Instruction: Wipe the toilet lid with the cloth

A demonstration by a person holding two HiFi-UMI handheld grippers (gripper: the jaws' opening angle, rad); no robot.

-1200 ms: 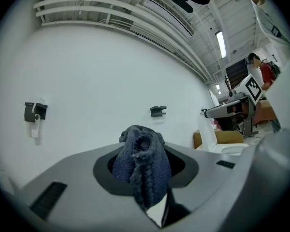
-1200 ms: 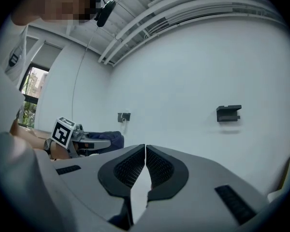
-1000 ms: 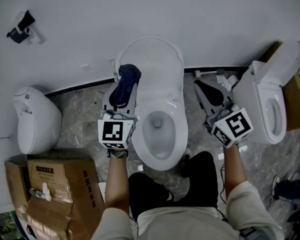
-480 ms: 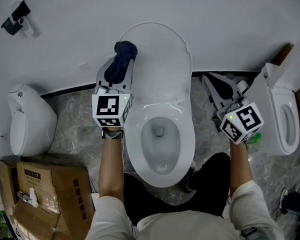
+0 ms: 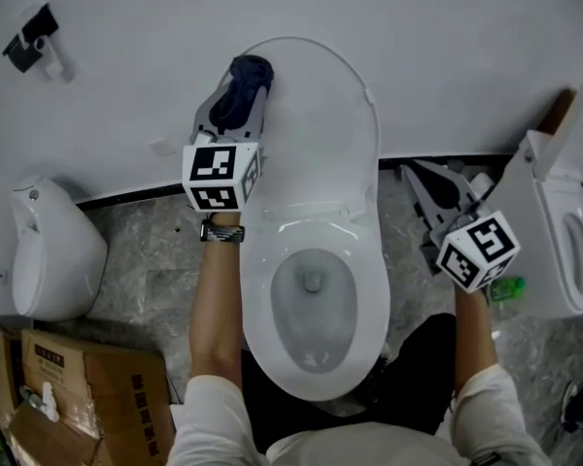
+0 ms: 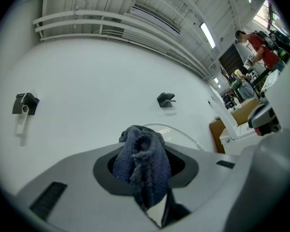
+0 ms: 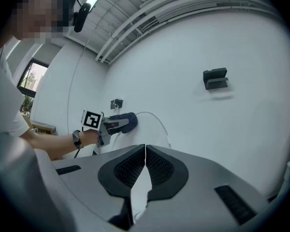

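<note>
In the upper left of the head view, a dark blue crumpled terry cloth (image 5: 251, 69) is clamped between the jaws of the left gripper (image 5: 241, 93). The wad bulges out past the jaw tips, as is plain in the left gripper view (image 6: 142, 161). The cloth is laid at the upper-left rim of the raised white oval toilet lid (image 5: 321, 124) and appears to touch it. Wiping is judged to be only at its start. The broad middle and the right side of the lid lie beyond the cloth, and no wiped trace can be made out. At the right of the frame, the right gripper (image 5: 415, 175) is held well apart from the lid, its jaws pressed together on nothing (image 7: 145, 154).
</note>
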